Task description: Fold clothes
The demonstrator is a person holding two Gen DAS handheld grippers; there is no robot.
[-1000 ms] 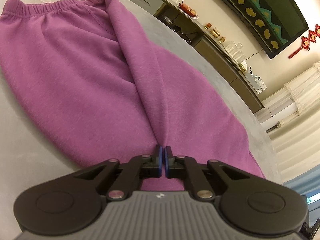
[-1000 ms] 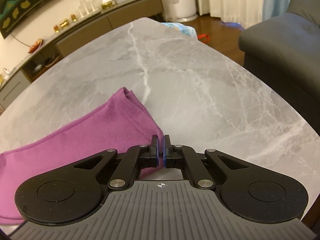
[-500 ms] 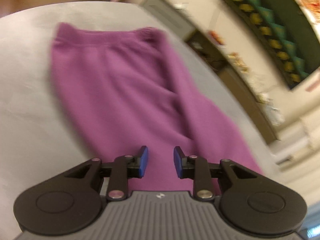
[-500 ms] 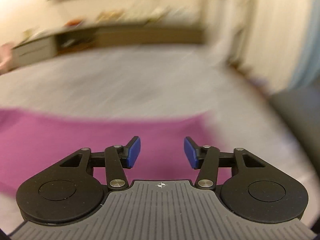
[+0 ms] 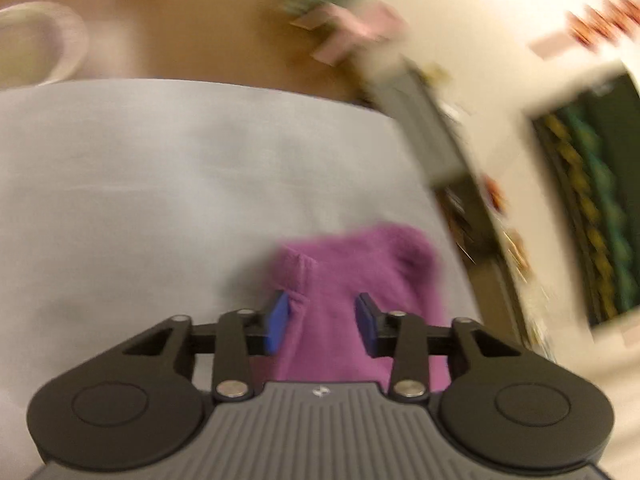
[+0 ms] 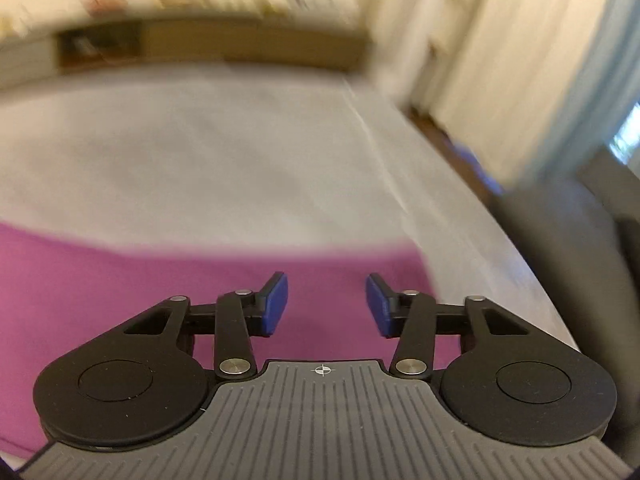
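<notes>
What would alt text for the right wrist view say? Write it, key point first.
The right claw is open, its blue pads apart over a purple garment lying flat on a pale grey table. The background is motion-blurred: a long low cabinet and pale curtains.

Left gripper [image 5: 322,318]: black linkage arms, each ending in a round black disc housing with a fainter circle moulded in its face. Two silver round screw heads near the body, smaller silver pins further out on the links. Blue pads [image 5: 278,322] line the inner faces of the jaws. Grey ribbed body below, with a small white mark at its top centre.

Right gripper [image 6: 326,304]: same build; black arms, twin discs, silver screws, blue pads [image 6: 276,304]. Grey ribbed body carries a white crosshair mark at top centre. Fine pale specks on the discs.
</notes>
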